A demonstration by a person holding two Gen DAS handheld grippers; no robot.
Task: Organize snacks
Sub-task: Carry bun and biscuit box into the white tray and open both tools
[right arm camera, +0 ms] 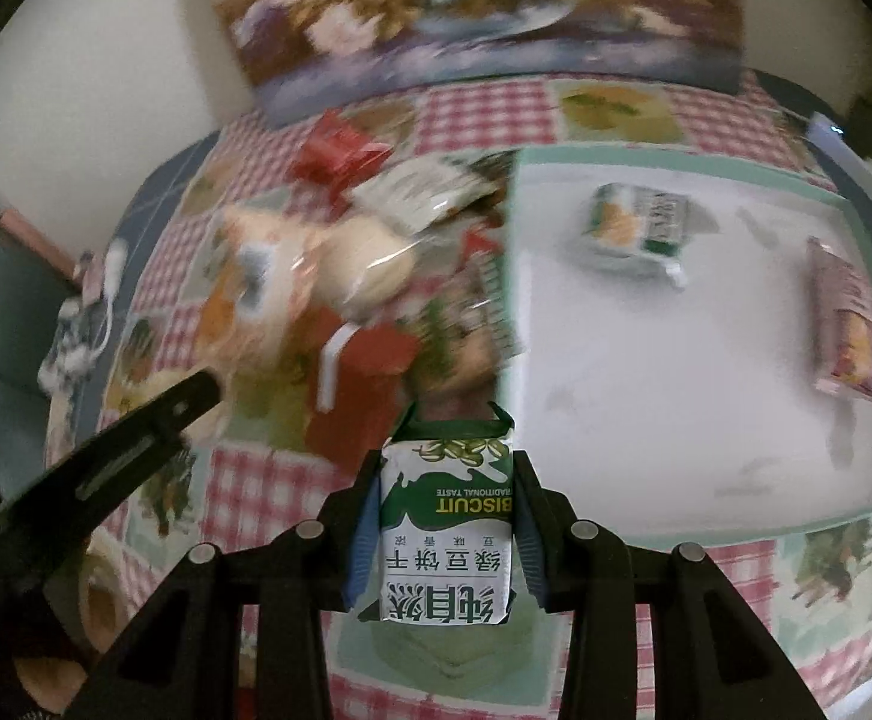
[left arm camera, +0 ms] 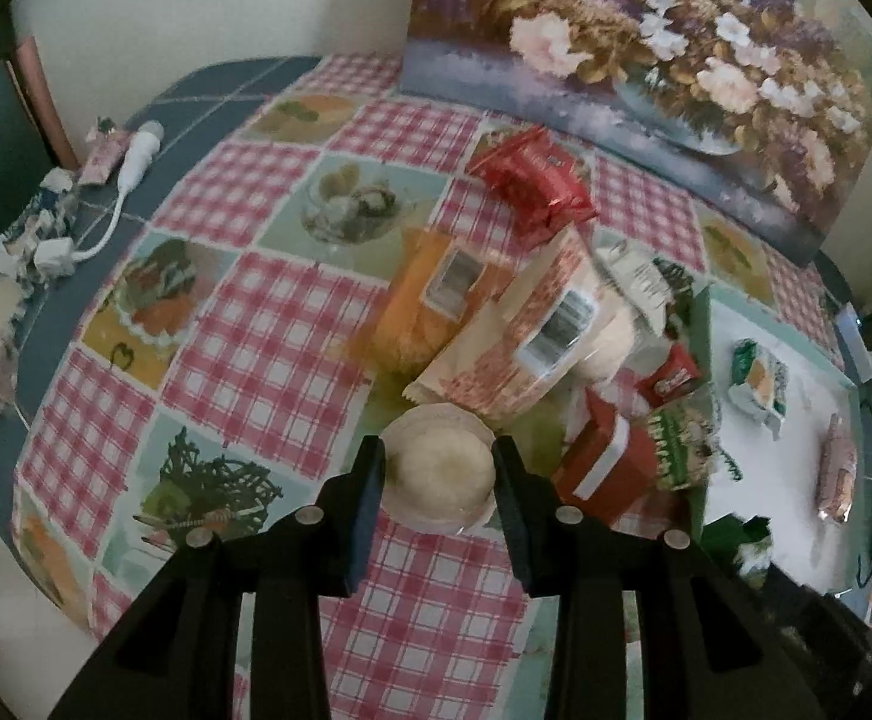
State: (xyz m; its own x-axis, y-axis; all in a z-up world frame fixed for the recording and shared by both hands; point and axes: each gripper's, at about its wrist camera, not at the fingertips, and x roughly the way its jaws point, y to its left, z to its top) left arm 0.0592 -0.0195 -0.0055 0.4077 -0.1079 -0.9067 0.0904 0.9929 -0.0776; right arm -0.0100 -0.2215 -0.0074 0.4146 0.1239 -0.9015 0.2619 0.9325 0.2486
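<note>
My left gripper (left arm camera: 439,453) has its fingers on both sides of a round pale bun in clear wrap (left arm camera: 439,471) that lies on the checked tablecloth; whether the pads press it is unclear. My right gripper (right arm camera: 445,468) is shut on a green and white biscuit packet (right arm camera: 445,534), held above the cloth beside the white tray (right arm camera: 646,390). The tray holds another green biscuit packet (right arm camera: 637,228) and a pink snack packet (right arm camera: 847,324). A heap of snacks (left arm camera: 514,306) lies beyond the bun: red packets, orange and pink bags, a red box (left arm camera: 607,468).
A flower painting (left arm camera: 646,60) leans against the wall at the back of the table. A white cable with plug (left arm camera: 129,180) and crumpled wrappers lie at the table's left edge. The left gripper's body (right arm camera: 105,456) shows in the right wrist view.
</note>
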